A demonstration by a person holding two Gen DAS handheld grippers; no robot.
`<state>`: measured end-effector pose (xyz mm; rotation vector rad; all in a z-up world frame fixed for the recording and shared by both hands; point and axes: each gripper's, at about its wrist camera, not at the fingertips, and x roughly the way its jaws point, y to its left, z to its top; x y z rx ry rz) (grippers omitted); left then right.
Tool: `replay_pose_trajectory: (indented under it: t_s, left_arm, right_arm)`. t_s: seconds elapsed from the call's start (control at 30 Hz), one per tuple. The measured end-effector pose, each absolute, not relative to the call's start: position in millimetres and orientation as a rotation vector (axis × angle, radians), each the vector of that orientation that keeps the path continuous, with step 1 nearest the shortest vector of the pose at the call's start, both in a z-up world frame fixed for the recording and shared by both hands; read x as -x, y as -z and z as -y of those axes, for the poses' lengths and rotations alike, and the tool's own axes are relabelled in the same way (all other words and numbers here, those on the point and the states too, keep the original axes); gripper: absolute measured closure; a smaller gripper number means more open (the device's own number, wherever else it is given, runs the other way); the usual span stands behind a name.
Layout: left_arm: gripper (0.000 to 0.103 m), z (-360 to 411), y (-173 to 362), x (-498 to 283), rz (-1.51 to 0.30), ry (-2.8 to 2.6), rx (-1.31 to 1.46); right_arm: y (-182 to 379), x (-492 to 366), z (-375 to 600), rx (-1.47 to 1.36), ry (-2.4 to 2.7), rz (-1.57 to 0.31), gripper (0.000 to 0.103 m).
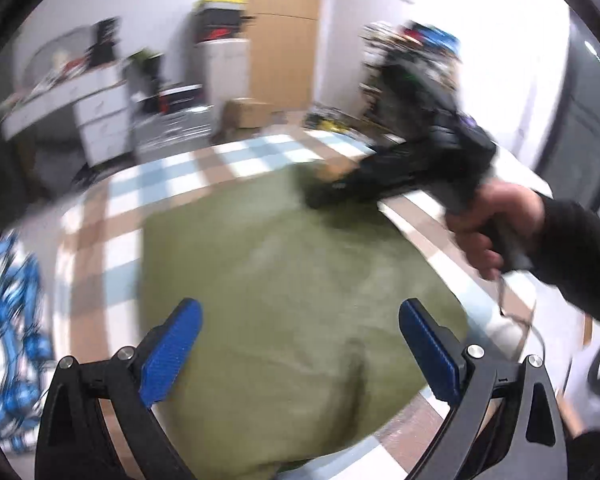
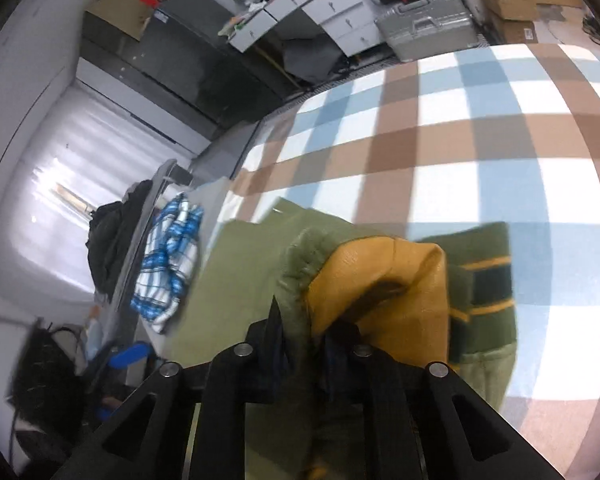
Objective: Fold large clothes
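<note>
An olive-green jacket [image 1: 284, 280] lies spread on the checked table cover [image 1: 172, 172]. My left gripper [image 1: 300, 344] is open above its near part, blue pads [image 1: 168, 356] apart and empty. My right gripper [image 1: 332, 188] shows in the left wrist view at the jacket's far right edge, held by a hand. In the right wrist view my right gripper [image 2: 308, 332] is shut on a fold of the jacket [image 2: 296, 264], showing its yellow lining [image 2: 380, 280] and a dark green striped cuff [image 2: 484, 280].
A blue-and-white checked garment [image 2: 168, 260] and a dark garment [image 2: 112, 236] lie left of the table. White drawers [image 2: 332, 8], a silver suitcase [image 2: 428, 28] and cardboard boxes [image 2: 508, 0] stand beyond the table's far edge.
</note>
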<state>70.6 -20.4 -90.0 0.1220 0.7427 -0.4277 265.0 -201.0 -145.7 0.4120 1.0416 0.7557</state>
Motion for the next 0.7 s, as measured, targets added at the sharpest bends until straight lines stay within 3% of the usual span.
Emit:
replay_pose_trajectory:
  t_s: [0.2,0.37,0.6,0.7]
  left_arm:
    - [0.007,49.7,119.1,-79.8,-0.831,0.507,-0.169]
    - [0.007,46.3,132.0,-82.7,-0.846,0.503,-0.130]
    - [0.007,50.2,132.3,-75.1,-0.842,0.504,-0.156]
    - [0.007,49.1,131.2,-75.0,-0.841,0.511,-0.148]
  right_arm:
    - [154.5,-275.1,205.6,-0.427,-0.811,-1.033,0.089]
    - [112.1,-258.6,195.8,-0.174,-0.738,-1.002,0.067]
    - [24.4,-220.6,154.9,0.209,-0.650,-0.804,0.067]
    - [29.5,-230.4,114.0,0.362,-0.647,-0.834,0.072]
